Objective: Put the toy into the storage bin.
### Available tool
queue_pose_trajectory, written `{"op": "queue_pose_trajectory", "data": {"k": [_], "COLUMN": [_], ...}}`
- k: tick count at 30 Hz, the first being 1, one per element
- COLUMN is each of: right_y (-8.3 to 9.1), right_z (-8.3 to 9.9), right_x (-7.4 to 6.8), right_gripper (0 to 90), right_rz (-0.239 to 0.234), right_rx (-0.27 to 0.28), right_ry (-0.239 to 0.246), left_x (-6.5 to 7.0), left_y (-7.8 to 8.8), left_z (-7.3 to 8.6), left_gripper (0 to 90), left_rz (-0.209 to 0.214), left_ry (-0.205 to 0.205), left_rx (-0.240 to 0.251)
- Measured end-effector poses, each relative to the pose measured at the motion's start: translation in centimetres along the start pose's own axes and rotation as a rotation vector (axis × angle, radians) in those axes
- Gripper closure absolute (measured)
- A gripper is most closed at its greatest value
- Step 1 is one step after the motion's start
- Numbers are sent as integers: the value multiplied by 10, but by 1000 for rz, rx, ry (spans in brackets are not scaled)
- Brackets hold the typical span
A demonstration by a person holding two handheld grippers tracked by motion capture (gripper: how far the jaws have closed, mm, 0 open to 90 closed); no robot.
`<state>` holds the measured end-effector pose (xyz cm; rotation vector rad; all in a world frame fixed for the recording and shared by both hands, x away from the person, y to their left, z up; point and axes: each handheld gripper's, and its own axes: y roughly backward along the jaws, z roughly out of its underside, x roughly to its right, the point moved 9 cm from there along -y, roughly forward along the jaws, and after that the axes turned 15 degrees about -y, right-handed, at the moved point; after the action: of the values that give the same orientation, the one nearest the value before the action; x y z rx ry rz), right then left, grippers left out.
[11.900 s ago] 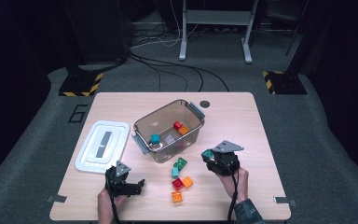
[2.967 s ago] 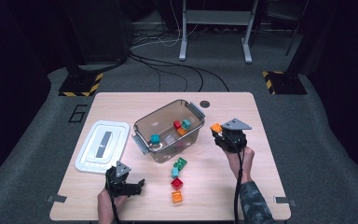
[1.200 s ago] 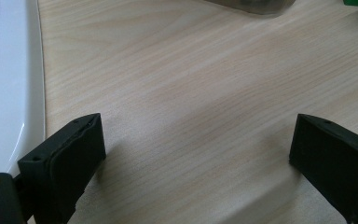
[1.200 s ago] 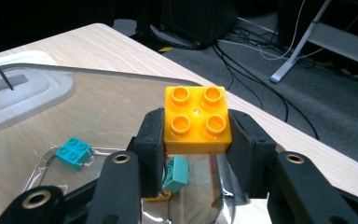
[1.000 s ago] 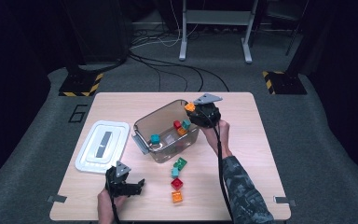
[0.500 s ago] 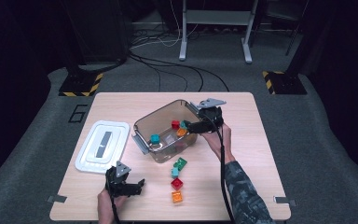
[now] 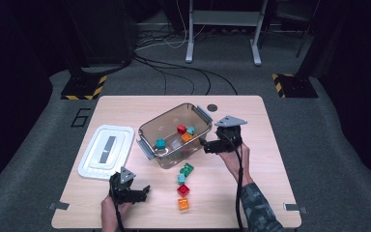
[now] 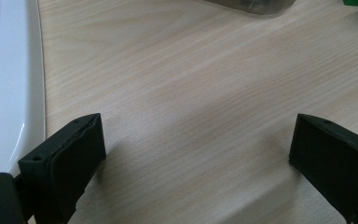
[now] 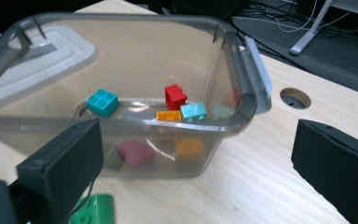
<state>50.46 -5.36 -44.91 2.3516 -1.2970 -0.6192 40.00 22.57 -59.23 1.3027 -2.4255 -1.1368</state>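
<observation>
Dark floor with trailing cables surrounded the pale wooden table (image 7: pixel 270 193), where bricks were being moved into a clear plastic box (image 7: pixel 150 130) near the table's middle. Its white lid (image 7: pixel 92 166) lay flat toward the left edge.

By my judgement the job stood about half done. Four bricks lay inside the box: a teal brick (image 9: pixel 102 102), a red brick (image 9: pixel 175 96), an orange brick (image 9: pixel 169 115) and a light blue brick (image 9: pixel 193 111). Four more waited on the table between the box and the near edge: a green one (image 7: pixel 187 169), a teal one (image 7: pixel 181 178), a red one (image 7: pixel 183 190) and an orange one (image 7: pixel 184 204), in a loose line running toward the person.

The right gripper (image 7: pixel 208 146) hovered just beside the box's right wall, and its jaws had just been opening; they stood wide apart with nothing between them, the box's contents lying ahead of them behind the clear wall. The green brick on the table sat near it, toward the near edge.

The left gripper (image 7: pixel 142 191) rested near the front left corner, released and empty, just beside the lid's rim.
</observation>
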Motion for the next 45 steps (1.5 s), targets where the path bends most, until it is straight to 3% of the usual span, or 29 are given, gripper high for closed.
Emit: {"op": "queue_pose_trajectory", "data": {"k": [11, 23, 36, 45], "right_y": [5, -11, -38, -53], "right_z": [35, 79, 107, 115], "right_x": [-12, -25, -38, -54], "right_gripper": [10, 26, 67, 155], "right_rz": [-10, -36, -56, -77], "right_rx": [-24, -82, -151, -186], "right_ry": [23, 9, 25, 58], "left_x": [0, 0, 0, 0], "left_y": [0, 0, 0, 0], "left_z": [0, 0, 0, 0], "left_gripper": [31, 31, 31, 31], "left_rz": [1, 0, -1, -1], "left_ry": [-2, -1, -2, -1], "left_rx": [-2, 0, 0, 0]}}
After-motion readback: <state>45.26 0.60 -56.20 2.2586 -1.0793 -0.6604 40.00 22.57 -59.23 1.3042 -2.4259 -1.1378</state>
